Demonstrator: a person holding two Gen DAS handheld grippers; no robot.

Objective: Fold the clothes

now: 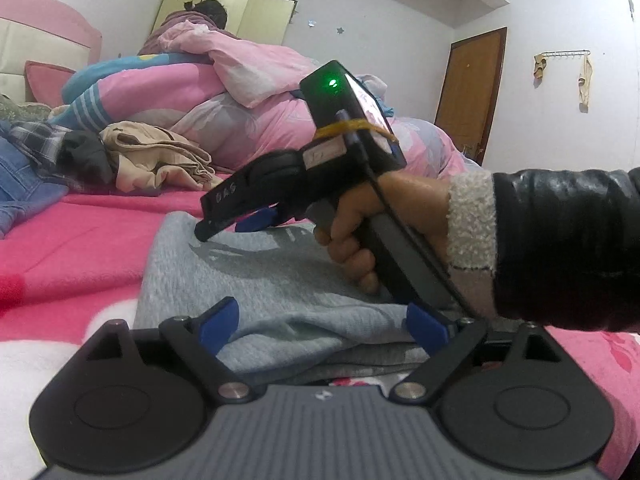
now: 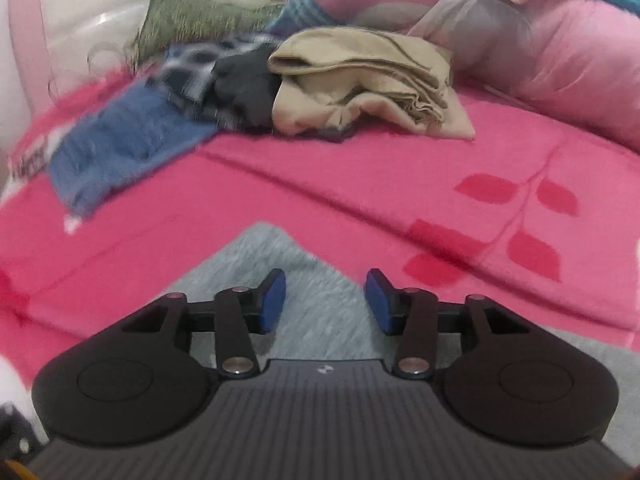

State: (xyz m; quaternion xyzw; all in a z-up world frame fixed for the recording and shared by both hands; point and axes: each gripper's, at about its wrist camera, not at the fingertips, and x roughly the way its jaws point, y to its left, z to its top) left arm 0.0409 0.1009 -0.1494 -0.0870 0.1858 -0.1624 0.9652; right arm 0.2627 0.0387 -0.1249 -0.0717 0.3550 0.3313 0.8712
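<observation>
A grey garment (image 1: 272, 280) lies folded on the pink blanket (image 1: 80, 240). My left gripper (image 1: 322, 328) stands wide open at the garment's near edge, and the stacked grey layers fill the gap between its blue pads (image 1: 219, 326). A hand in a black sleeve holds my right gripper (image 1: 228, 228), which points down onto the garment's far side. In the right wrist view the right gripper (image 2: 326, 304) is open over a corner of the grey garment (image 2: 272, 252), with nothing pinched between its pads.
A heap of unfolded clothes lies further up the bed: a beige garment (image 2: 360, 80), a black one (image 2: 244, 80), plaid cloth and blue jeans (image 2: 124, 140). Pink quilts (image 1: 240, 92) are piled behind, and a person (image 1: 208, 12) sits beyond them. A brown door (image 1: 472, 92) stands at the right.
</observation>
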